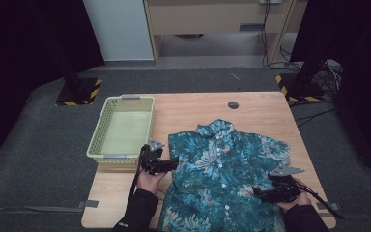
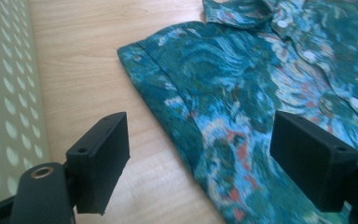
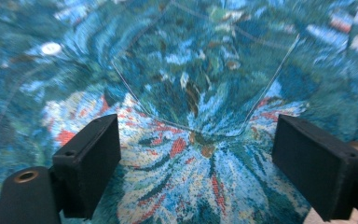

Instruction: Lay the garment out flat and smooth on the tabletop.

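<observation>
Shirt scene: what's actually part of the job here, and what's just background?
In play, likely: floral shirt, left gripper and right gripper, both open at its edges; possibly the green basket.

Background: table's grommet hole, floor cables, striped stand bases.

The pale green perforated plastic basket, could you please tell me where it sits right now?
In the high view the pale green perforated plastic basket sits at the table's left edge, beside the teal floral shirt, just beyond the left gripper.

Left gripper [image 2: 198, 154] and right gripper [image 3: 196, 161] — both jaws wide apart
</observation>
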Demonstrator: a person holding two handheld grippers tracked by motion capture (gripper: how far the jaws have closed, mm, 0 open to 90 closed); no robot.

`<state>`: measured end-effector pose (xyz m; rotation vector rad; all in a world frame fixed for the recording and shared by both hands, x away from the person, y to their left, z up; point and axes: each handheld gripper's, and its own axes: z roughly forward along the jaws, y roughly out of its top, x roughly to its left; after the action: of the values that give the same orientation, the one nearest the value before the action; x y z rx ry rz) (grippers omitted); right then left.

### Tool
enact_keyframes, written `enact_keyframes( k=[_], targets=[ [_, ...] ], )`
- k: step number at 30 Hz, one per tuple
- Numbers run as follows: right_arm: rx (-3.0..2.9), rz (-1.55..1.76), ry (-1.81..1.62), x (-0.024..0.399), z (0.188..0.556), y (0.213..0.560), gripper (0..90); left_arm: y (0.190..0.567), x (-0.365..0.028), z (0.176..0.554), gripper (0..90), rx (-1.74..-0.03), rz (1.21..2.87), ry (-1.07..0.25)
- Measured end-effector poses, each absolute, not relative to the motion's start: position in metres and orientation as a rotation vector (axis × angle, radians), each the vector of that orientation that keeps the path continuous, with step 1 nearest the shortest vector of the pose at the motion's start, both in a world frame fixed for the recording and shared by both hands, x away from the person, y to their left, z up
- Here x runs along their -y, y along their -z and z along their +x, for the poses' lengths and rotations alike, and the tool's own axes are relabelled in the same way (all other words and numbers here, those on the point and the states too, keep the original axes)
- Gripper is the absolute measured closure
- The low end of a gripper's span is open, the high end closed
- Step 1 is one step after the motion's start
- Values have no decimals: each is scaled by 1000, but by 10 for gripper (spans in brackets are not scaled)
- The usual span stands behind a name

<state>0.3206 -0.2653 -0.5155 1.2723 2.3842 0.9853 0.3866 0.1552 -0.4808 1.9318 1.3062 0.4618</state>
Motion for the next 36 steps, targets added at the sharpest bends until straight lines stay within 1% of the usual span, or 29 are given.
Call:
enact_keyframes(
  k=[3,8,14,17,24,32,36],
  targets=[
    [-2408,1295,-930,263,324,520,129,482,-154,394,208,-1316,1922,-471],
    [-2404,1254,-888,259,323,526,120,486,-153,407,223,-1326,1928,-491],
    [-2378,1237,-894,256,326,531,51,490,-150,419,232,-1331,1927,-503],
    [-2374,1232,-905,255,330,532,39,492,-148,425,243,-1340,1930,-510],
    [-2373,1209,-930,254,337,534,39,504,-145,437,281,-1381,1943,-511],
    [-2362,1212,-937,254,340,534,37,518,-146,444,296,-1445,1949,-499],
    [-2360,1212,-938,254,341,535,36,522,-147,445,341,-1468,1938,-480]
  ],
)
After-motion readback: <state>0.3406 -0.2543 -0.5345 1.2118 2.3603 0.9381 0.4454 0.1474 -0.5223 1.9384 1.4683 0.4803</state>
